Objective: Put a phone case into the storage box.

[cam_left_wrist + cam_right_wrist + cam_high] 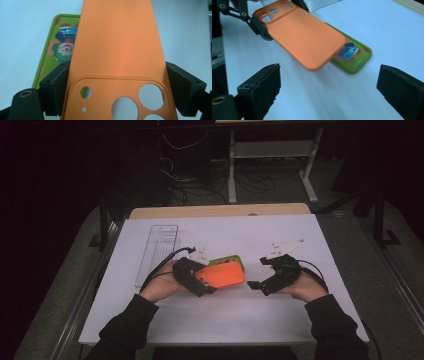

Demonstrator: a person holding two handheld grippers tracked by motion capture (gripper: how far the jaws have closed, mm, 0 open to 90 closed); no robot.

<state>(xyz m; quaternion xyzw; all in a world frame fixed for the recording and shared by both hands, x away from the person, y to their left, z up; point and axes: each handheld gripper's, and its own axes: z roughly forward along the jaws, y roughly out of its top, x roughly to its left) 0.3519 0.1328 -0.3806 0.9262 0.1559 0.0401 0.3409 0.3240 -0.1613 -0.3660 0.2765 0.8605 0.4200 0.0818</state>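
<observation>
High view, looking down on a white tabletop (220,320): the left hand-held gripper (202,282) pinches an orange phone case (222,275) by its camera-cutout end, holding it just above a green phone case (234,260) that lies flat near the middle. The left gripper view shows the pads (58,86) pressing both long edges of the orange case, with the green one's cartoon print beyond. The right hand-held gripper (257,285) sits to the right, jaws spread wide and empty, aimed at the orange case's free end. To do this well, keep the left grip steady and level, and bring the right jaws squarely onto the free end. A clear plastic tray (157,252) at far left looks empty.
</observation>
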